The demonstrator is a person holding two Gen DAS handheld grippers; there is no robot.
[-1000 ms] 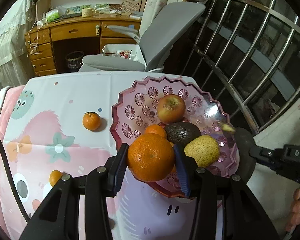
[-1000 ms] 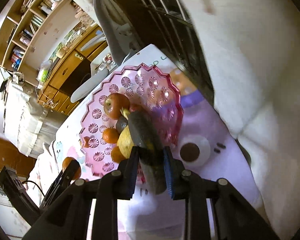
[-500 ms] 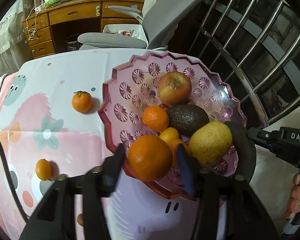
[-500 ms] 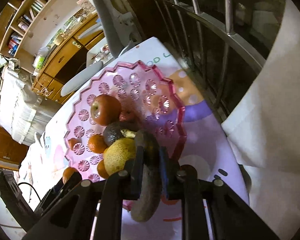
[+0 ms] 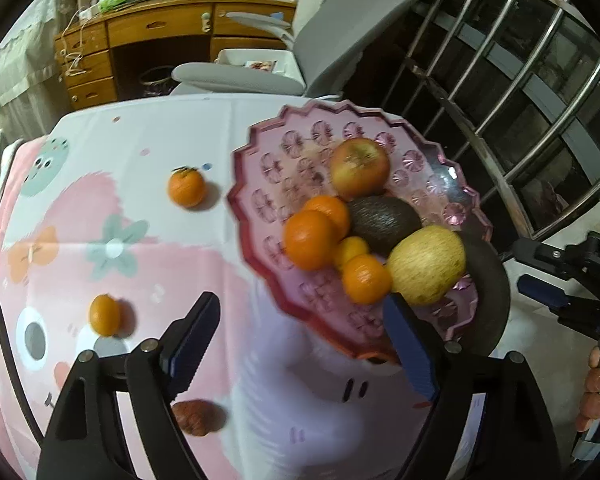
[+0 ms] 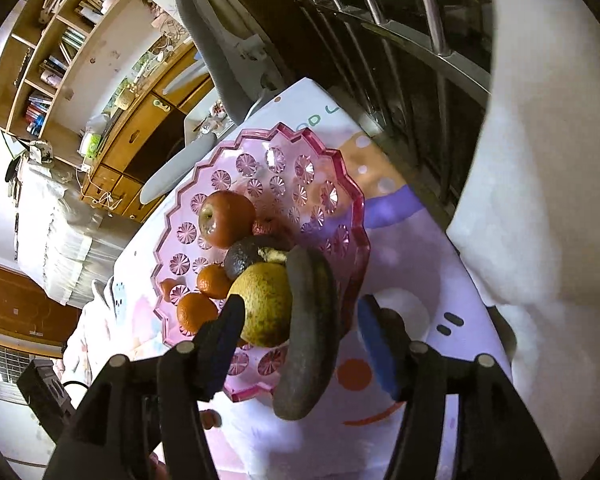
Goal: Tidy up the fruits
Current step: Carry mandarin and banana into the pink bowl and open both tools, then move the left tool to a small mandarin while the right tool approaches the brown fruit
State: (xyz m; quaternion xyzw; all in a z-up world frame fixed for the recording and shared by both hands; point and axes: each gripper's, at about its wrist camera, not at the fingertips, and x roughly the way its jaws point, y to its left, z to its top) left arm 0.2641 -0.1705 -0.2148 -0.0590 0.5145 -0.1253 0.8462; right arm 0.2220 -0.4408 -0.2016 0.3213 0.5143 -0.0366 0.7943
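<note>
Both grippers, left gripper (image 5: 300, 336) and right gripper (image 6: 300, 328), have just been opening and hold nothing, the orange (image 5: 310, 240) and dark banana (image 6: 308, 332) released onto the pink plate (image 6: 260, 148); best lift straight clear so the overhanging banana stays put.

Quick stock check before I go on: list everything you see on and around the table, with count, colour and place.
Bowl: one, pink, scalloped, at the table's right side.
Apple: one, red, at the bowl's far side.
Avocado: one, dark, mid-bowl.
Pear: one, yellow, near edge of the bowl.
Oranges in bowl: at least four, orange, clustered left of the avocado.
Overripe banana: one, nearly black, lying over the bowl's near rim.
Oranges on cloth: two, orange, left of the bowl.
Small brown fruit: one, on the cloth, near edge.
Tablecloth: one, pink-white cartoon print.
Office chair: one, grey, behind the table.
Desk: one, wooden, behind.
Left gripper: jaws just opening, nothing between.
Right gripper: jaws just opening, banana between, released.
</note>
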